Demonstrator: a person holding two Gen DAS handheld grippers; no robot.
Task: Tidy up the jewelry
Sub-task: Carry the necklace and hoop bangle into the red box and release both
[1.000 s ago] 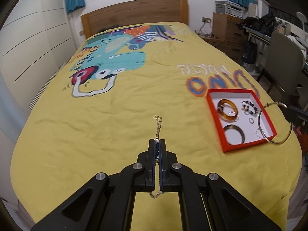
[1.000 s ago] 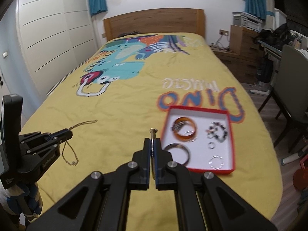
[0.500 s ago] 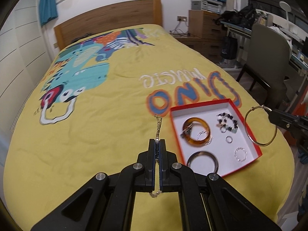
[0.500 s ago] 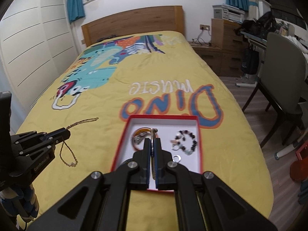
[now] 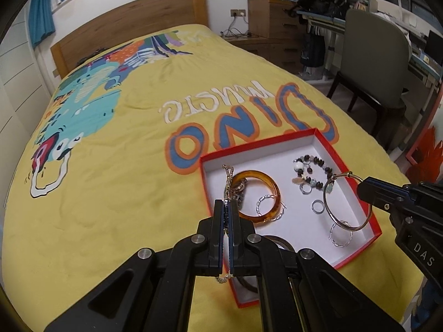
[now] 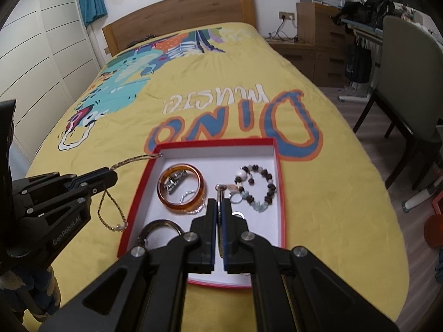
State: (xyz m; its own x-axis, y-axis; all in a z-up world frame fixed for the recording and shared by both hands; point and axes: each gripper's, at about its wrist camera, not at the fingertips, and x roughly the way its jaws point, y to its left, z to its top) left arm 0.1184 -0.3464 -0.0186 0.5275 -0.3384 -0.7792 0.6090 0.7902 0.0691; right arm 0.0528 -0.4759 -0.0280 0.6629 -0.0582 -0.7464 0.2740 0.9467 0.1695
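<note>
Both grippers have advanced over the box (image 5: 326, 145), left gripper (image 5: 227, 207) clamped on the chain (image 5: 228, 174), right gripper (image 6: 220, 204) on the bangle (image 5: 331, 215).

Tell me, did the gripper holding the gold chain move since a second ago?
Yes. The left gripper with the gold chain has travelled right across the yellow bedspread; it's now over the red box.
</note>
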